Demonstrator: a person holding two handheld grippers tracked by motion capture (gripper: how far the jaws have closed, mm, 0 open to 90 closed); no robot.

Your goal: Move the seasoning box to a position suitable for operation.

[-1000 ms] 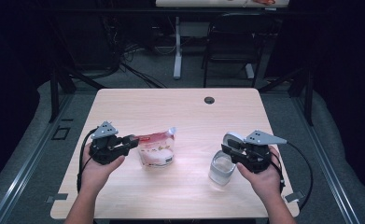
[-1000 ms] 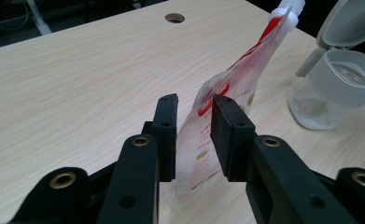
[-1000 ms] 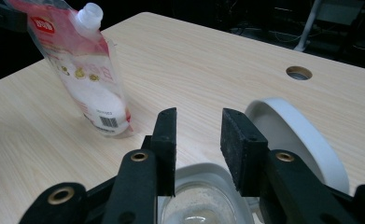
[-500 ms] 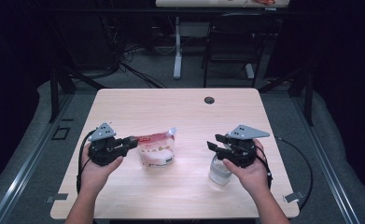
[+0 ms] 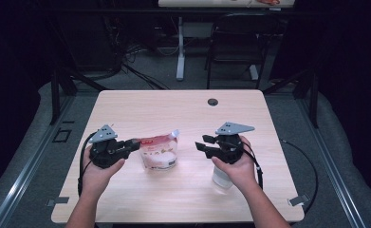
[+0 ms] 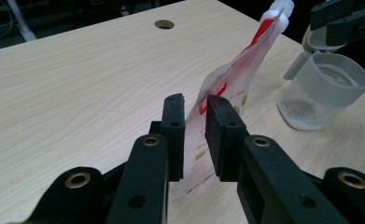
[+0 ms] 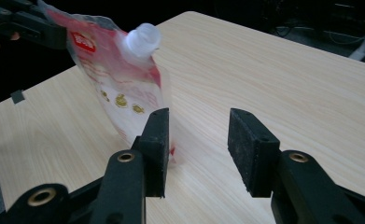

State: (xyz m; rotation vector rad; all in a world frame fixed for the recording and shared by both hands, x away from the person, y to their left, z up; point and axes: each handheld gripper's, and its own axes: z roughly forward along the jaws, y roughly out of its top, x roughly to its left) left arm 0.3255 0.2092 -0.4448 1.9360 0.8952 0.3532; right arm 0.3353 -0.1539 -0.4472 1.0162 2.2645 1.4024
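- A light wooden table [image 5: 183, 114] is seen from above, with a person's forearms coming in from the bottom edge.
- A red and white spouted pouch [image 5: 158, 152] stands upright near the middle of the table, slightly left of centre, with its white cap [image 5: 174, 133] at the upper right corner.
- The left gripper [image 5: 128, 146] is clenched on the pouch's upper left edge; in the left gripper view its two black jaws pinch the thin edge of the pouch [image 6: 227, 88] between them.
- The right gripper [image 5: 203, 144] is held above the table, right of the pouch and apart from it, its jaws pointing left toward the pouch.
- In the right gripper view the jaws are spread wide with nothing between them; the pouch [image 7: 119, 88] stands just beyond the left jaw.
- A clear jar [image 5: 221, 178] sits on the table under the person's right hand [image 5: 240, 166], partly hidden by it.
- In the left gripper view the jar [image 6: 322, 91] stands open-topped to the right of the pouch, with a little white powder at its bottom.
- A small round hole [image 5: 213, 101] lies near the table's far edge.
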